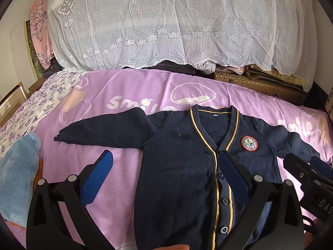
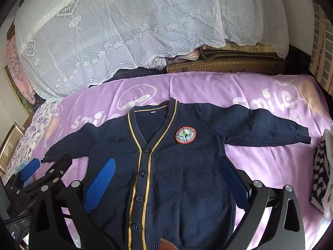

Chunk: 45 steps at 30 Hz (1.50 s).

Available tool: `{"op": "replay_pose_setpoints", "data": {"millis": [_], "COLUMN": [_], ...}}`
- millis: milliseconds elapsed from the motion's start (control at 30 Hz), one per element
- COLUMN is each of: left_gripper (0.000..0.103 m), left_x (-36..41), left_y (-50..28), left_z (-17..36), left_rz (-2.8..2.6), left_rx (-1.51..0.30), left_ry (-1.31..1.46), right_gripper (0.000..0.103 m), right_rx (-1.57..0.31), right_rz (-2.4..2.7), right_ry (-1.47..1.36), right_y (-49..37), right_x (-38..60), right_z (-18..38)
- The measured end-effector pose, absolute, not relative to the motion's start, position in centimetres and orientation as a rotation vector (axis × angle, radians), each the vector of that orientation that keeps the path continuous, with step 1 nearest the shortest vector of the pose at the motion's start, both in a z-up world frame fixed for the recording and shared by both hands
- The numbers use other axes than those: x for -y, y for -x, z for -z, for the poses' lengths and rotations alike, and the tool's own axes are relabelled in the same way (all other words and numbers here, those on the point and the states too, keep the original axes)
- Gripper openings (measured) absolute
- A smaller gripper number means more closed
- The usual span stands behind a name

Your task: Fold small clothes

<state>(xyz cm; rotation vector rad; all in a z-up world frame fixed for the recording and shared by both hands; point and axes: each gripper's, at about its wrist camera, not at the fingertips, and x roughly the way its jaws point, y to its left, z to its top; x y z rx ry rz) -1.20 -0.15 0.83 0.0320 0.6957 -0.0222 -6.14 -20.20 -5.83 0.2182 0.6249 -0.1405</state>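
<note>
Cardigan (image 1: 177, 166) flat, buttoned, sleeves spread beyond both wide-open, empty pairs of fingers: best pinching each sleeve cuff (image 2: 303, 138) cleanly, then folding inward across the chest.

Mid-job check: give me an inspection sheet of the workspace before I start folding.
Surface: purple "smile" printed bedspread, mostly flat.
Job's things: navy knit cardigan with yellow trim lying face up, buttoned, both sleeves spread out; round badge on its chest.
Clutter: light blue fluffy cloth at the left edge; black-and-white striped fabric at the right edge.
Grippers: left gripper and right gripper both open, poised above the cardigan's body, gripping nothing.
Cables: a dark cable beside the left gripper.
Surroundings: white lace cover over a pile behind the bed; floral sheet to the left.
</note>
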Motion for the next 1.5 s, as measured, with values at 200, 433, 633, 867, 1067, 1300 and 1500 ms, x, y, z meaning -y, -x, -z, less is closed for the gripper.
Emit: {"op": "replay_pose_setpoints", "data": {"millis": [200,433,633,867,1067,1300,1500], "left_gripper": [0.099,0.099,0.099,0.099,0.099,0.099,0.098], "left_x": [0.1,0.13,0.09,0.11,0.09,0.17,0.16], "left_y": [1.32,1.34,1.29,1.31,1.29,1.46,1.42], "left_z": [-0.82,-0.82,-0.8,-0.8,-0.8,-0.77,-0.76], "left_rz": [0.024,0.024,0.024,0.024,0.024,0.026,0.025], "left_rx": [-0.696,-0.696,-0.696,-0.697,-0.696,-0.697,-0.697], "left_ry": [-0.032,-0.031,-0.032,-0.031,-0.032,-0.034,-0.033], "right_gripper": [0.1,0.1,0.1,0.1,0.1,0.1,0.1], "right_rx": [-0.624,-0.624,-0.624,-0.624,-0.622,-0.623,-0.623], "right_rz": [0.14,0.139,0.139,0.139,0.139,0.139,0.139], "right_ry": [-0.22,-0.22,-0.221,-0.222,-0.22,-0.224,-0.221], "right_y": [6.19,6.2,6.24,6.28,6.3,6.31,6.29], "right_x": [20.26,20.31,20.33,20.4,20.36,20.37,20.36], "right_z": [5.82,5.81,5.79,6.05,5.86,5.84,5.91]}}
